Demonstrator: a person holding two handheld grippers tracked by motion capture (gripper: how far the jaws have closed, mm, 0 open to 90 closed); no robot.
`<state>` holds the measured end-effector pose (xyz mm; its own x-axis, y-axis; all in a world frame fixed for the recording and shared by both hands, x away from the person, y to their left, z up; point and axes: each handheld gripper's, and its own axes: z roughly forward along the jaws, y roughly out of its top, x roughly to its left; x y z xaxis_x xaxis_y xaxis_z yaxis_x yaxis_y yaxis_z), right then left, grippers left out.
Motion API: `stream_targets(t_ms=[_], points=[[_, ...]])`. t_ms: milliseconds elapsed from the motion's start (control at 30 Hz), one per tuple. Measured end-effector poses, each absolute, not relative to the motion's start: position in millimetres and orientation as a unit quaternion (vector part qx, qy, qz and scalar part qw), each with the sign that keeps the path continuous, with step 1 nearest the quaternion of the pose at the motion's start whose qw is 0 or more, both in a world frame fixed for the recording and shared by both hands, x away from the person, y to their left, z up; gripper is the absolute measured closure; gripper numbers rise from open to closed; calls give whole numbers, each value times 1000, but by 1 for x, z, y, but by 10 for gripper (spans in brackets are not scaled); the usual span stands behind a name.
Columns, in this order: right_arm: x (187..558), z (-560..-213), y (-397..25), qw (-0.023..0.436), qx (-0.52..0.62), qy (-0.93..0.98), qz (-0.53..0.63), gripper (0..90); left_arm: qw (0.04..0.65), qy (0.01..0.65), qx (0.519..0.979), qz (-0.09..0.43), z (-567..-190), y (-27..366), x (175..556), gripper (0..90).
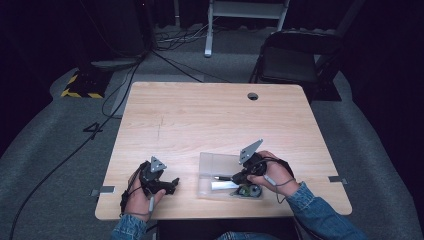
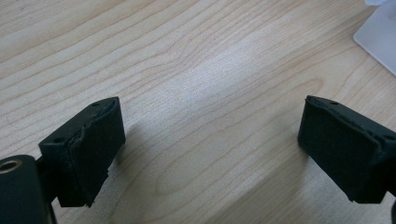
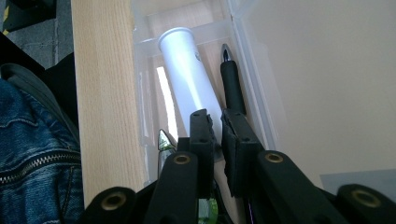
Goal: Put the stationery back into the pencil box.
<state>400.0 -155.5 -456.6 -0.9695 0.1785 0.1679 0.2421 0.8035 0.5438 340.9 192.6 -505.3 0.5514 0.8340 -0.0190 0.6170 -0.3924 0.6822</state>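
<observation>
The right gripper (image 3: 218, 126) is low inside the clear tray (image 1: 206, 161) at the near right of the table (image 1: 210, 115). Its jaws are pressed nearly together around the rear end of the black pen (image 3: 232, 86). Whether the pads are truly biting the barrel or only flanking it cannot be told — the grip point is hidden behind the jaws.

The pen lies flat in the tray's narrow compartment, tip pointing away from the gripper, just beside the white tube (image 3: 189, 77) and parallel to it. A thin partition wall runs along its other side. Something green and shiny sits in the tray under the gripper; it is too hidden to identify.

The left gripper (image 2: 210, 154) rests on bare wood to the left of the tray, jaws spread wide, holding nothing.

Handling judgement:
- The pen is light, stiff and slim, and its smooth barrel is likely to roll or pivot in a loose pinch.
- The rubbery-looking black section appears the best hold. A grip near mid-length would keep it from tipping.
- The tray looks light and thin-walled — it may shift or lift with the pen if the jaws snag the partition.
- The tube lies close enough to be nudged.
</observation>
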Motion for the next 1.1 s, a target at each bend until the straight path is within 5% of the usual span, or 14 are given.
stream_targets(t_ms=[433, 1100], points=[[396, -435, -168, -10, -117, -938, -325, 750, 328, 444, 818, 165, -505, 193, 341, 77], [421, -396, -272, -142, -285, -860, -399, 401, 323, 475, 800, 175, -505, 212, 342, 81]])
